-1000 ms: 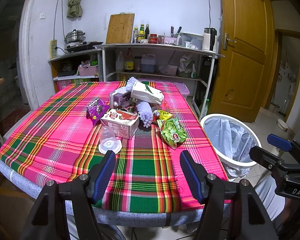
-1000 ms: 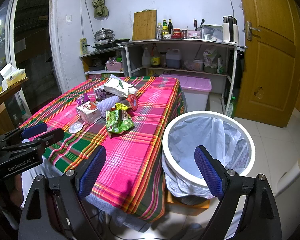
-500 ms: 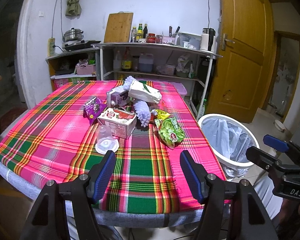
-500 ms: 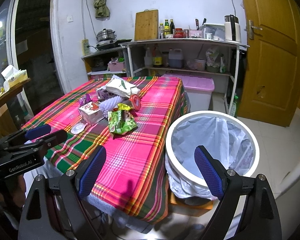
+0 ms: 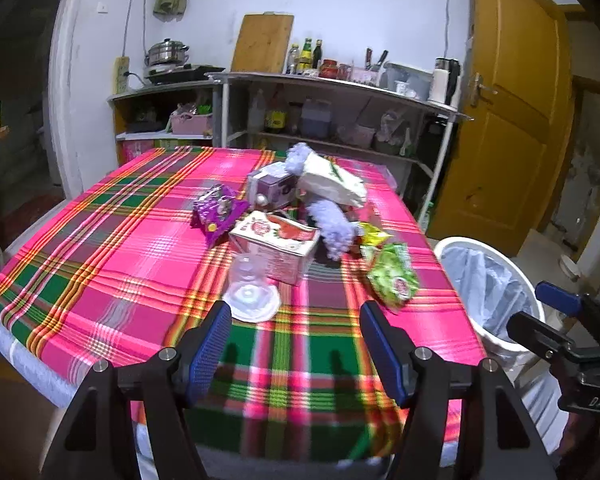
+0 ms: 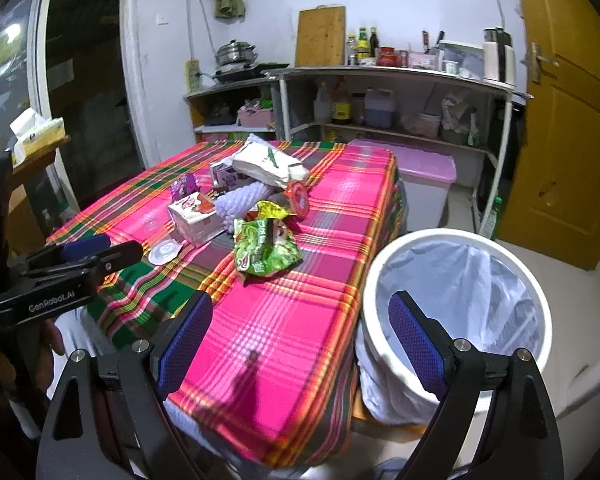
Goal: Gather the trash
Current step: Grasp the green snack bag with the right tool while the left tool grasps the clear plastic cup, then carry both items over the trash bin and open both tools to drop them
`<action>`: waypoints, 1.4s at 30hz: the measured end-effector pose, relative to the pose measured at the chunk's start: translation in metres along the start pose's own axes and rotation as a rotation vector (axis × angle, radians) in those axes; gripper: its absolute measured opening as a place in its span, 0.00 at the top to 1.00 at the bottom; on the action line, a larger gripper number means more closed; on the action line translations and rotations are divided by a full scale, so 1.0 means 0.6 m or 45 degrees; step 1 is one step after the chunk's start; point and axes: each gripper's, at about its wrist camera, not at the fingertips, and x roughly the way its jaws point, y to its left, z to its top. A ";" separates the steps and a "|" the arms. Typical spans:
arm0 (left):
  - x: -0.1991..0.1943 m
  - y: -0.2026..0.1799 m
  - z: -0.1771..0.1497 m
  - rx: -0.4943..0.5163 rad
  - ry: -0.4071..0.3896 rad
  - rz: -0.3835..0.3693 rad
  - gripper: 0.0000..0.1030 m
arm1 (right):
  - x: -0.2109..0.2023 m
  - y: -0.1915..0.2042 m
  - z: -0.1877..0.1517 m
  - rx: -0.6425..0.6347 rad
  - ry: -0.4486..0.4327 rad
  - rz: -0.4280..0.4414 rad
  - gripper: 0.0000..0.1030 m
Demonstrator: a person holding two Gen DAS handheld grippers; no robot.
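The trash lay in a loose heap on the table (image 5: 100,264), ahead of our left claw (image 5: 296,340): nearest it a clear plastic cup (image 5: 250,280) on its side with its lid toward us, just behind that a red-and-white carton (image 5: 276,246), then a purple wrapper (image 5: 216,212) off to the left, a fluffy lilac piece (image 5: 332,228) and a purple box (image 5: 270,190) further back, and a white bag (image 5: 332,182) at the far end of the heap. A green snack bag (image 5: 392,276) lay ahead and to the right of that claw, near the table's right edge. We held the left claw open above the near part of the plaid cloth, with nothing between its blue pads. Our right claw (image 6: 300,340) was open too and empty, hovering over the table's near corner, with the green snack bag ahead of it. The white bin (image 6: 456,240) with its pale liner stood on the floor just beside the table, ahead and right of the right claw. Beyond the table were kitchen shelves (image 5: 340,84) and a yellow door (image 5: 508,120).
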 end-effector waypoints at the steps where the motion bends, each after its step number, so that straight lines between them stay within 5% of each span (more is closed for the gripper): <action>1: 0.005 0.005 0.002 -0.002 0.004 0.010 0.36 | 0.007 0.002 0.003 -0.003 0.010 0.007 0.12; 13: 0.079 0.043 0.026 -0.010 0.061 0.053 0.36 | 0.103 0.018 0.050 -0.049 0.110 0.105 0.13; 19: 0.107 0.051 0.030 -0.020 0.102 0.044 0.52 | 0.164 0.017 0.074 -0.050 0.193 0.153 0.15; 25: 0.128 0.054 0.027 -0.018 0.143 0.050 0.65 | 0.212 0.016 0.078 -0.054 0.300 0.182 0.39; 42: 0.105 0.039 0.032 0.004 0.114 0.099 0.68 | 0.189 0.005 0.065 0.007 0.301 0.224 0.63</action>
